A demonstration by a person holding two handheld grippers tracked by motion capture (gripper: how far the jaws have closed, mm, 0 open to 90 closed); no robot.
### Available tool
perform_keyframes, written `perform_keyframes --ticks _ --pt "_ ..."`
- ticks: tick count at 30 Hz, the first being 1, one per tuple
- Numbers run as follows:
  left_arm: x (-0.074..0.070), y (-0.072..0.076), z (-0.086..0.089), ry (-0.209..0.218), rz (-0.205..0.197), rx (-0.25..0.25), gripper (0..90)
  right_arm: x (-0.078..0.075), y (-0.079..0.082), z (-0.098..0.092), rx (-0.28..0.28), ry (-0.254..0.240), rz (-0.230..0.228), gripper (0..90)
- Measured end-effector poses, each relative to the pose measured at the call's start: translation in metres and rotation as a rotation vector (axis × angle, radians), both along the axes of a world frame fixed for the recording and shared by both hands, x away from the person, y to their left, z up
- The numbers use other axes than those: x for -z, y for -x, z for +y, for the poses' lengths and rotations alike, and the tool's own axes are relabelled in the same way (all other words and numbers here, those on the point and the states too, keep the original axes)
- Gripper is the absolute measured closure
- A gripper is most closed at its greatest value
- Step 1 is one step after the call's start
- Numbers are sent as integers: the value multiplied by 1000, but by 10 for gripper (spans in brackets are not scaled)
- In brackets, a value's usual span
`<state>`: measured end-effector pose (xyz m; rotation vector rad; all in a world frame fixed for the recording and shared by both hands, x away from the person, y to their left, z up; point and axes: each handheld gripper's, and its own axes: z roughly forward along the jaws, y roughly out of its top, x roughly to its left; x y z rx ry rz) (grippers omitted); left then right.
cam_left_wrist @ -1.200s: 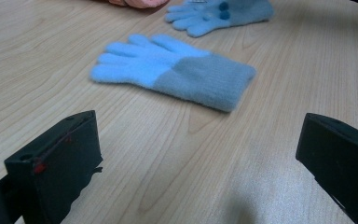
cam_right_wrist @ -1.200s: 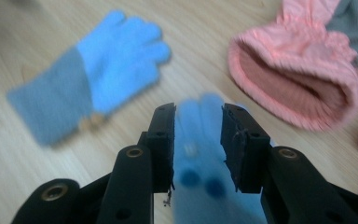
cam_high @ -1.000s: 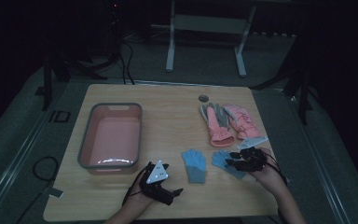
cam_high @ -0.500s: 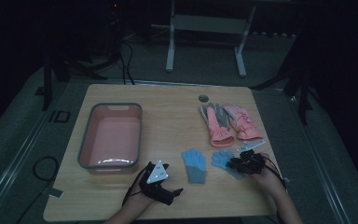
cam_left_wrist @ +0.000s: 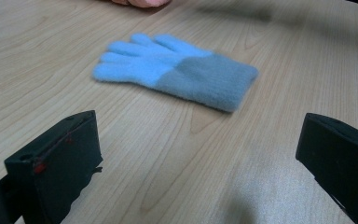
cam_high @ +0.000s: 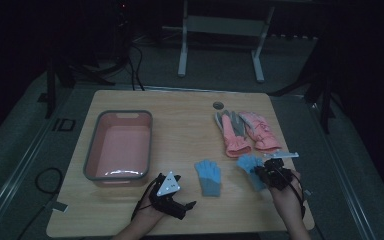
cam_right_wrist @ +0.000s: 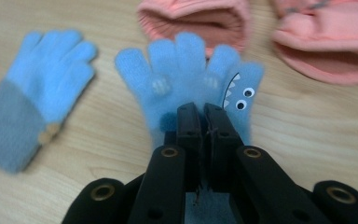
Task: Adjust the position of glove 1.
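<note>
On a wooden table point(cam_high: 185, 130) under dim light, a person's right gripper point(cam_right_wrist: 204, 112) has just been closing, and its 2 black jaws now stand pinched together on the palm of a blue glove with a shark face point(cam_right_wrist: 191, 79), near the front right edge. Seen from the high view, that glove point(cam_high: 247, 165) lies just below a pair of pink gloves point(cam_high: 245, 131), whose cuffs are close to its fingertips. Its mate, a plain blue glove with a grey cuff point(cam_high: 209, 176), lies flat and untouched between the 2 hands, near the shark-faced one but apart from it. The left gripper point(cam_high: 172, 197) rests near the front edge with its jaws spread wide and nothing between them, pointed toward the plain glove point(cam_left_wrist: 177, 74). A pink bin point(cam_high: 120, 147) stands empty at the left of the table. Judged from this layout, the work is at its start: 1 glove is gripped, none has reached the bin, and all 4 gloves remain on the wood.
</note>
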<state>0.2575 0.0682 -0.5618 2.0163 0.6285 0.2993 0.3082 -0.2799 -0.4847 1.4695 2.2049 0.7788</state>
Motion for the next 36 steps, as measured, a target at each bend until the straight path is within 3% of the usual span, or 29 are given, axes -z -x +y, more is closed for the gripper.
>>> perform_keyframes --ticks 2,11,16,22,23,26,28,33,36 --pt "0 0 0 0 -2 0 0 -2 3 -1 38 5 -9 861" --pt "0 0 -1 -5 -5 1 1 8 19 0 204 -92 -27 861" --pt "0 1 -1 -7 -4 4 1 25 23 0 270 -73 -26 860" --pt "0 0 -1 -7 -2 9 0 48 19 -1 300 -63 20 827" --pt "0 0 -1 -6 -2 9 0 53 18 0 293 -62 22 768" --pt "0 0 -1 -7 2 10 1 49 17 -2 265 -76 21 661" --pt "0 0 -1 -9 2 11 0 45 17 -4 239 -73 22 645" --pt "0 1 -2 -18 -8 15 0 35 12 -12 78 3 -8 627" --pt "0 1 -2 -16 -6 12 0 33 6 -25 -49 -29 -5 632"
